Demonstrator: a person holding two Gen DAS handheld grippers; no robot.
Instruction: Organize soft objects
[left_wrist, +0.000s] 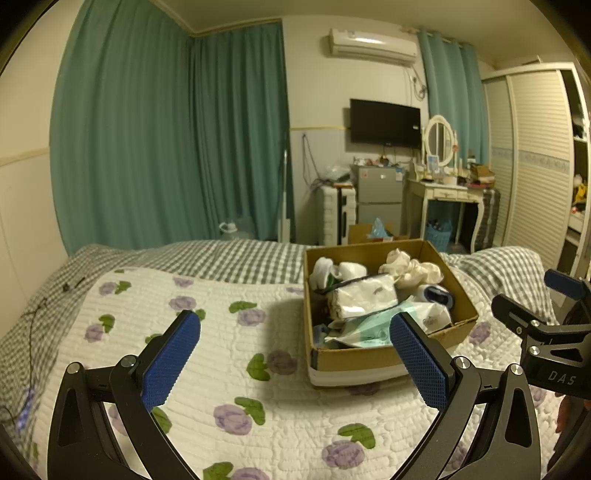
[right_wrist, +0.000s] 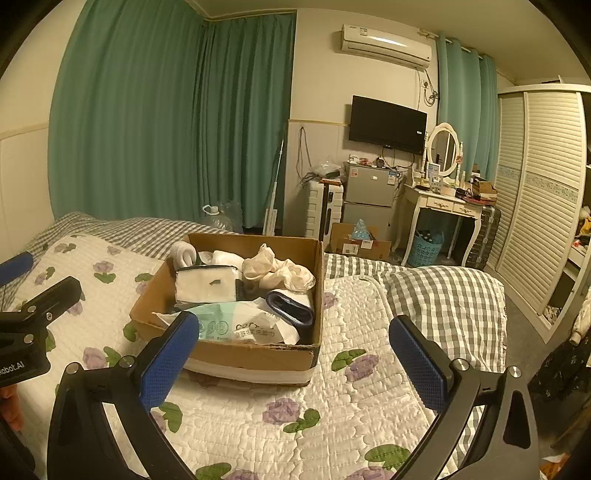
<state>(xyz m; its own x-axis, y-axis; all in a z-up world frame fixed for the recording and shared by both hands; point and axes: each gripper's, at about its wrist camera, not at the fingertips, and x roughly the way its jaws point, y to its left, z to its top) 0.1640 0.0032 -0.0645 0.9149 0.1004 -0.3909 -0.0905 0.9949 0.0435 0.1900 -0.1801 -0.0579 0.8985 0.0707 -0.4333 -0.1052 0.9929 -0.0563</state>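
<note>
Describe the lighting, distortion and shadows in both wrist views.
Left wrist view: dim yellowish indoor light, strong fisheye bending of the curtains with dark corners; the cardboard box casts a soft shadow leftward on the quilt. Right wrist view: same warm cast, wardrobe bowed at the edge, glare on the air conditioner; both open hand-held grippers are sharp.

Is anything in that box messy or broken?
Yes. The cardboard box has a torn, ragged front rim, and a crumpled mint-green plastic pack slumps over its low side. Socks are heaped loosely behind.
</note>
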